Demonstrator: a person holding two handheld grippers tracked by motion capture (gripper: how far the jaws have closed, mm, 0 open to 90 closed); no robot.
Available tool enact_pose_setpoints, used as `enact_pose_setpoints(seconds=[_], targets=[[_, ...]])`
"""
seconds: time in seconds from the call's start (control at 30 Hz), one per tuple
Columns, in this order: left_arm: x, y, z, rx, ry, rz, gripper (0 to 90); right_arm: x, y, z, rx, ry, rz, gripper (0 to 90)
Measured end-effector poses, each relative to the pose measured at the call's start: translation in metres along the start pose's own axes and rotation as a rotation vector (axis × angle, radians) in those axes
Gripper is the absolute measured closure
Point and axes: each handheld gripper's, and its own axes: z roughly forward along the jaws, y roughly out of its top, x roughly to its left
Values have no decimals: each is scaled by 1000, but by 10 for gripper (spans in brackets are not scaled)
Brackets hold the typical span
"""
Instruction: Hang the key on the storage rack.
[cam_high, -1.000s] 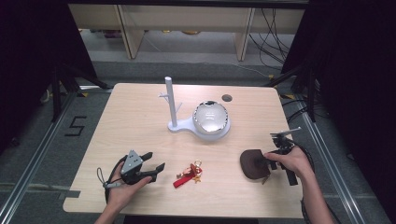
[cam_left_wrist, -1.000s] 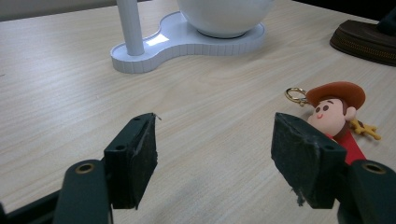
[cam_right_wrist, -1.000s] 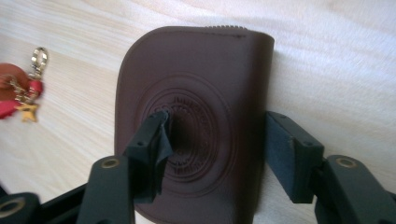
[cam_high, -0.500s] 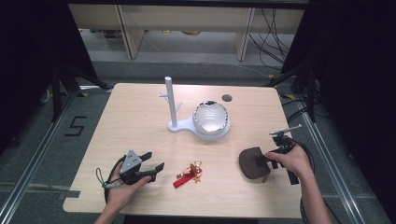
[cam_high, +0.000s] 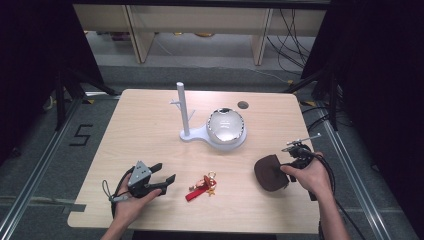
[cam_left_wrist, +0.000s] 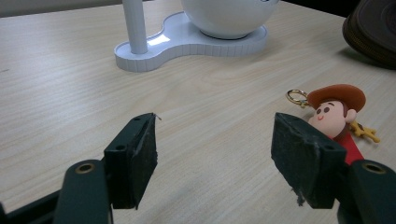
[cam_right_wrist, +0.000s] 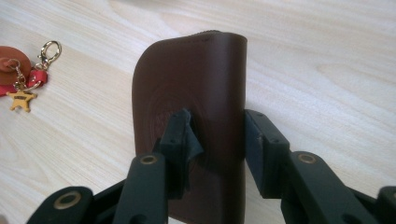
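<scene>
Here the right gripper (cam_right_wrist: 217, 135) jaws clamp the brown pouch (cam_right_wrist: 196, 93); left gripper (cam_left_wrist: 224, 154) jaws apart.

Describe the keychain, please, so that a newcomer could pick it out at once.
On the wooden table, look toward the near edge, in front of the white stand. The keychain lies between the left gripper and the brown pouch: a small red cowboy figure with a gold clasp.

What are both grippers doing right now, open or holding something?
Left gripper: open, holding nothing, beside the cowboy figure keychain.
Right gripper: closed on the dark brown leather pouch.
</scene>
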Motion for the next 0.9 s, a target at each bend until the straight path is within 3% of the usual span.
enact_pose_setpoints(seconds=[0.1, 0.2, 0.57, 0.9], targets=[[0, 0, 0, 2, 1, 4, 304, 5, 0, -7, -21, -4, 16, 636], [0, 0, 0, 1, 2, 4, 305, 7, 0, -12, -51, -1, -10, 636], [0, 0, 0, -1, 7, 4, 305, 15, 2, -30, -185, -10, -28, 636], [-1, 0, -1, -7, 9, 7, 309, 22, 7, -33, -302, -39, -30, 635]])
